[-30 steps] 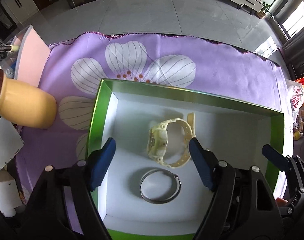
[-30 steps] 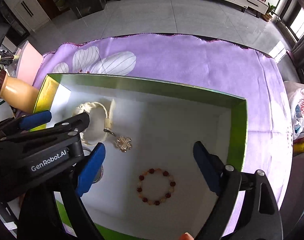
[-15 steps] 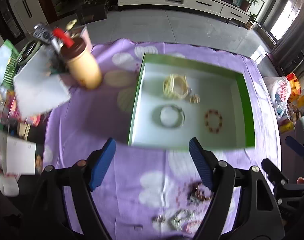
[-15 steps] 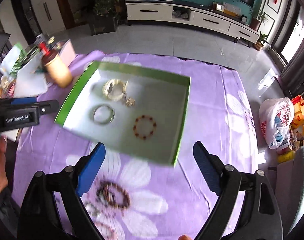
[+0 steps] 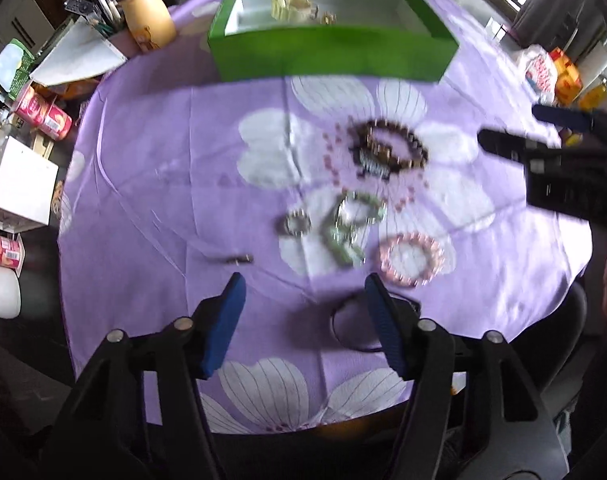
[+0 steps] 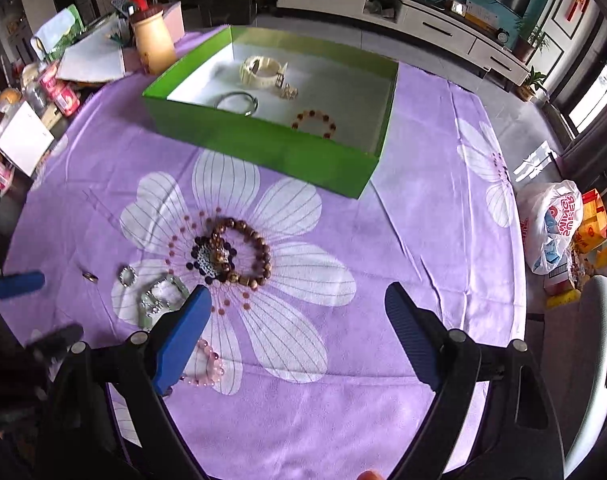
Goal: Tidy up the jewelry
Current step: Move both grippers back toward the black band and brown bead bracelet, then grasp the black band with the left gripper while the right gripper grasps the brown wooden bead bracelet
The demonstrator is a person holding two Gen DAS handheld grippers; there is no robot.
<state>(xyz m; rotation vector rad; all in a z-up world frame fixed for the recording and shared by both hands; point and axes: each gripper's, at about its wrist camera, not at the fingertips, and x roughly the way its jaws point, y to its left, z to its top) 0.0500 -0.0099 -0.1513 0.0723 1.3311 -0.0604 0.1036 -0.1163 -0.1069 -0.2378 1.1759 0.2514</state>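
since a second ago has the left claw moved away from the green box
Yes. The left claw has pulled back from over the green box, now far ahead, to above loose jewelry on the purple cloth, jaws closing on nothing.

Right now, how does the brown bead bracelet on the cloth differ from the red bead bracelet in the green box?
The brown bead bracelet lies on the purple cloth, not yet sorted; the red bead bracelet already lies inside the green box. The brown one has dark wooden-looking beads and lies tangled with a dark patterned piece; the red one has red and pale beads and lies alone. Both are beaded loops lying flat.
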